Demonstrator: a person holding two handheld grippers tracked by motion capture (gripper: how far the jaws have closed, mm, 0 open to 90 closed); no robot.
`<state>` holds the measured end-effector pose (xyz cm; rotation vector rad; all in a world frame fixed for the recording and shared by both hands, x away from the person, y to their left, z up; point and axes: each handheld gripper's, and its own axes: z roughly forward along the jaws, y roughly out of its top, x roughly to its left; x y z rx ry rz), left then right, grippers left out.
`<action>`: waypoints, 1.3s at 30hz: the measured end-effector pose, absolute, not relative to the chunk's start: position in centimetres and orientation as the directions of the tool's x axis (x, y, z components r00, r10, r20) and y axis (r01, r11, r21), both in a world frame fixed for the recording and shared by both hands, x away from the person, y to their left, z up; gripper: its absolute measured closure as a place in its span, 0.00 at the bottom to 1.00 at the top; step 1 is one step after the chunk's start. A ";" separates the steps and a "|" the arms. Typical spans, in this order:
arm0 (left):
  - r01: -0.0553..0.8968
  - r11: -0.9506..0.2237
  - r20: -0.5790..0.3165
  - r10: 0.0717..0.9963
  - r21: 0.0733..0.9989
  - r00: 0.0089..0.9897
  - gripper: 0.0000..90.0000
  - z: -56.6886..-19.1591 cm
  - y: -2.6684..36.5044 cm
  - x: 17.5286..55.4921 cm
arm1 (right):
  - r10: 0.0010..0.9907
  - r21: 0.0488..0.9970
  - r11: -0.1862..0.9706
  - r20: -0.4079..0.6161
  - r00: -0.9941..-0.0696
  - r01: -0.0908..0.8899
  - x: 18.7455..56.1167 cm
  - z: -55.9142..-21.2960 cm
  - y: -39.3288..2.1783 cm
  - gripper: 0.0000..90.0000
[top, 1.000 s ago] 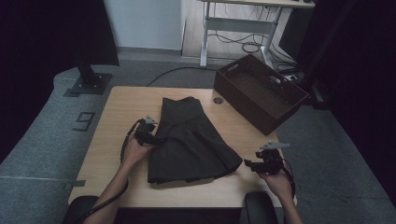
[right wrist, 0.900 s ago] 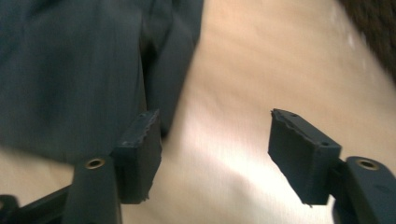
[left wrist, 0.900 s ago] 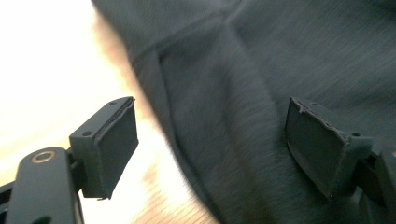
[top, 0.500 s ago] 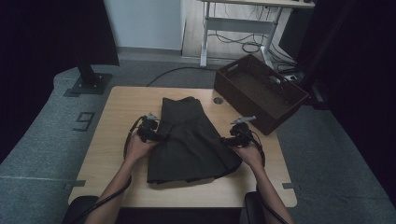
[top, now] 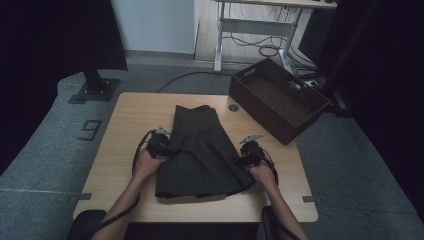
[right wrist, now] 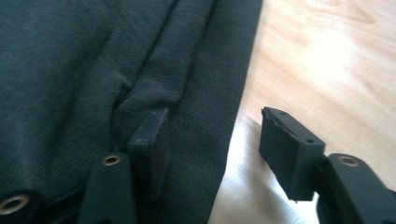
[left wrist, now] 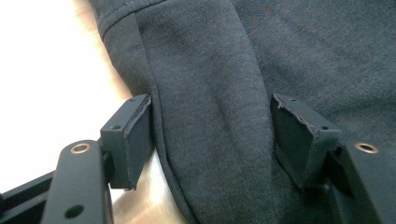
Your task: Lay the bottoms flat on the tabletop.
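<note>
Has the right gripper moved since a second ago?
Yes. The right gripper has come in from the table's near right edge to the skirt's right edge, jaws closing around the hem.

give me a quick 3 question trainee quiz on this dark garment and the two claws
1. True or false: the dark garment lies inside the brown crate.
2. Which edge of the garment does the left claw straddle? A) its left edge B) its far waistband C) its near hem
3. Fill in: in the right gripper view, the right claw has one pad on the cloth and the other over the bare ____.

Key
1. False: it lies flat on the table, with the crate at the far right corner.
2. A
3. table; both claws' jaws have just been closing, with a fabric edge between them.
</note>
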<state>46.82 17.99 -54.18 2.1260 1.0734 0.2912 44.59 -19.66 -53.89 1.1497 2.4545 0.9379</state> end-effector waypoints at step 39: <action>0.560 -0.419 -0.130 0.708 0.715 0.695 0.37 -51.2 22.3 37.8 | 0.721 0.690 0.426 0.132 -0.680 0.586 47.4 -50.6 -12.1 0.48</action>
